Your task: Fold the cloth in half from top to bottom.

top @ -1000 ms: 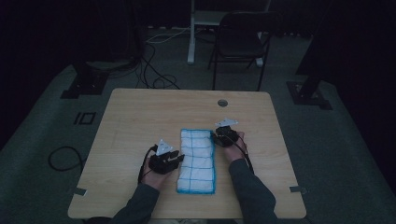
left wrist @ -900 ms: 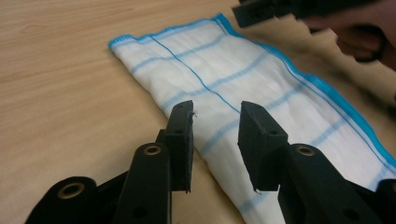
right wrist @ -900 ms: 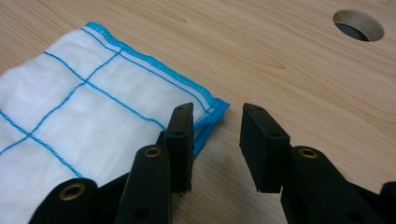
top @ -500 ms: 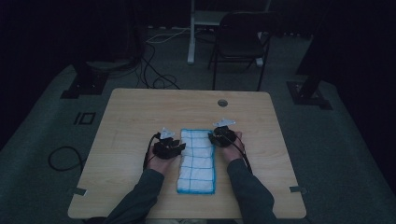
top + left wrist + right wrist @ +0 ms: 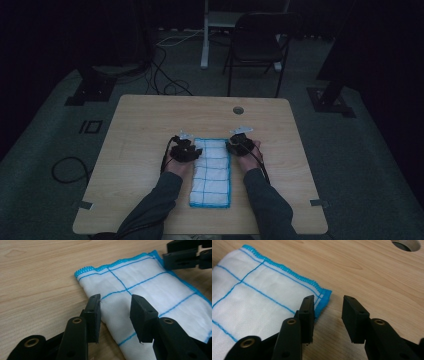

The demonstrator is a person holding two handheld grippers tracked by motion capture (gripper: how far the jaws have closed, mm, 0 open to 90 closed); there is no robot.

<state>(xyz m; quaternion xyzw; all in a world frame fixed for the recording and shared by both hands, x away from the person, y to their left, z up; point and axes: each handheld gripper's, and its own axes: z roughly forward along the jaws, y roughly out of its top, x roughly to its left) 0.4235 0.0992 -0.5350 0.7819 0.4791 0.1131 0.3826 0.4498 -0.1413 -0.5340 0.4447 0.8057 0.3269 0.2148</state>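
Note:
A folded white cloth (image 5: 212,172) with blue grid lines and a blue hem lies lengthwise on the wooden table (image 5: 150,120). My left gripper (image 5: 192,150) sits at the cloth's far left corner. In the left gripper view its jaws (image 5: 115,300) have just been opening and stand apart over the cloth (image 5: 150,282), with the pads not pressing it. My right gripper (image 5: 235,145) is at the far right corner. Its jaws (image 5: 328,301) have just closed a little and remain open over bare wood. The cloth's corner (image 5: 249,290) reaches one of its fingers (image 5: 308,312).
A round cable hole (image 5: 238,109) sits in the table beyond the right gripper. The right gripper's jaws (image 5: 187,255) show at the top right of the left gripper view. A chair (image 5: 257,47) and cables stand on the floor behind the table.
My left gripper has moved away from the person along the cloth's left edge, up to its far left corner. The right gripper has stayed at the far right corner.

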